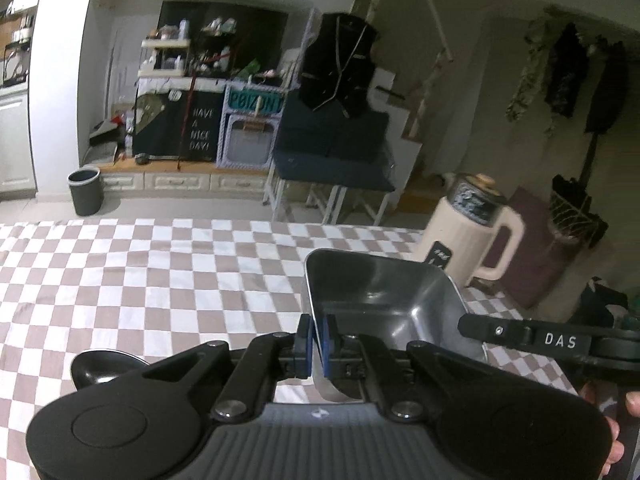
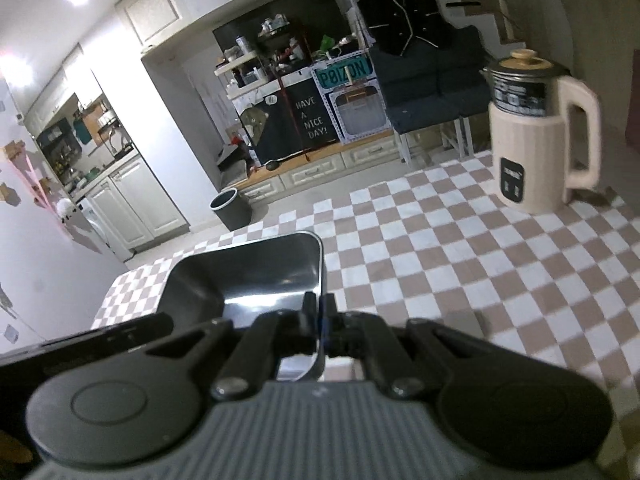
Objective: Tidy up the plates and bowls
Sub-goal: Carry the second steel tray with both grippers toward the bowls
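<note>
In the left wrist view, the left gripper [image 1: 318, 338] is pinching the left wall of a square metal tray [image 1: 380, 292] with its blue pads [image 1: 306, 344], holding it above the checkered tablecloth [image 1: 160, 280]; a black bowl [image 1: 106, 366] is lying on the cloth at the lower left, and a cream kettle [image 1: 468, 232] is standing behind the tray. In the right wrist view, the right gripper [image 2: 320, 320] is clamping the right wall of the same tray [image 2: 248, 280], which is hanging near the table's far edge, well apart from the kettle [image 2: 536, 128] on the right.
</note>
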Demonstrator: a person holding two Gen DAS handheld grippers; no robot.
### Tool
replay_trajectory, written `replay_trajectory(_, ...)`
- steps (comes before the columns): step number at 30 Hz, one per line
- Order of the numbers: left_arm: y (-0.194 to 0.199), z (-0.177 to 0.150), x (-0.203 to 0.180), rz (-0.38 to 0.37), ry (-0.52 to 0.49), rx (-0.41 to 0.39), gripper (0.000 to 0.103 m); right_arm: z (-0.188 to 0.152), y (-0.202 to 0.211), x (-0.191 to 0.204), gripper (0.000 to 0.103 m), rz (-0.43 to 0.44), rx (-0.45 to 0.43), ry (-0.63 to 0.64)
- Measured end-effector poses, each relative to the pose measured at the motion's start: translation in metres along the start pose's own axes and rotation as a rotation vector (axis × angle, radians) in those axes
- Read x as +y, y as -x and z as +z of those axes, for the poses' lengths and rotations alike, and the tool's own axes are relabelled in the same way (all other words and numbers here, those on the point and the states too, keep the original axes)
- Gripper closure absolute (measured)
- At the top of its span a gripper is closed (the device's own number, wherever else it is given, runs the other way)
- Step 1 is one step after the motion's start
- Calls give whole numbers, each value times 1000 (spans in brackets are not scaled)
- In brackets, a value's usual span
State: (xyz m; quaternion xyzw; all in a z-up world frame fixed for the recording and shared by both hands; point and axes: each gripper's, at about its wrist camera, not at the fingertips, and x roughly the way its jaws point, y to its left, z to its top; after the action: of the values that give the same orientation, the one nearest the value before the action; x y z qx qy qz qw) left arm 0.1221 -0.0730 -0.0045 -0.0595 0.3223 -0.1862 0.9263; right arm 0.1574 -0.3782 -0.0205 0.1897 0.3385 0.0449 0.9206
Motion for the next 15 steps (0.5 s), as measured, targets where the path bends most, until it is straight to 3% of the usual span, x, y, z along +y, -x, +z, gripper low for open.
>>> replay_trajectory(7, -3, -30, -11, -66, 44, 31, 98, -19, 18, -18, 100, -44, 16, 1)
replay_trajectory(15, -13, -51, -35, -99, -14, 71, 97, -31, 28, -34, 99, -102, 13, 10)
